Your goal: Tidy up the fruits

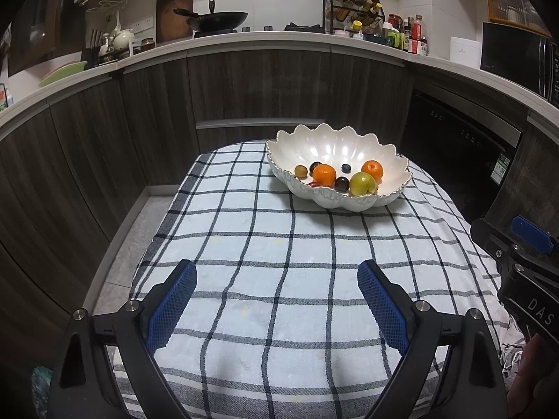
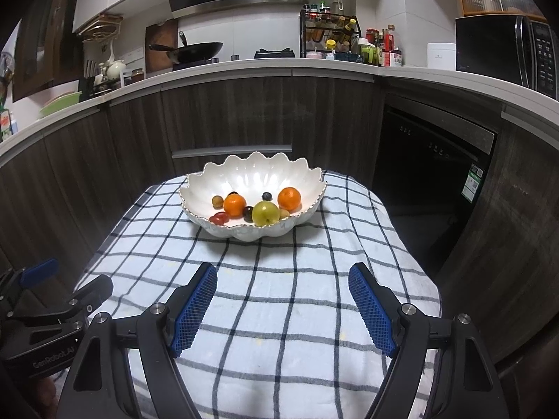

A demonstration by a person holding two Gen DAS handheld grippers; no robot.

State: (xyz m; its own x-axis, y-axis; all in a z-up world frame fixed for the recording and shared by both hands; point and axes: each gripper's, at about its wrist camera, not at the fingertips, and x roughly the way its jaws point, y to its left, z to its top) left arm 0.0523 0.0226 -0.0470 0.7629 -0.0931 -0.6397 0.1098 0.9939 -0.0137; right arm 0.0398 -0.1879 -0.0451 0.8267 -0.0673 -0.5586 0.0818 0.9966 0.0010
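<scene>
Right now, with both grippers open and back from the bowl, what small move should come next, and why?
Probably none beyond holding back: every fruit visible, including the yellow-green apple and two oranges, already lies inside the white scalloped ceramic bowl, and the right gripper and left gripper hold nothing over the checked cloth.

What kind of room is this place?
Most likely a home kitchen: a black wok on the stove, a black wire spice rack on the white countertop, and a black microwave.

Bare cloth (image 2: 279, 279) before bowl (image 2: 241, 234).
</scene>
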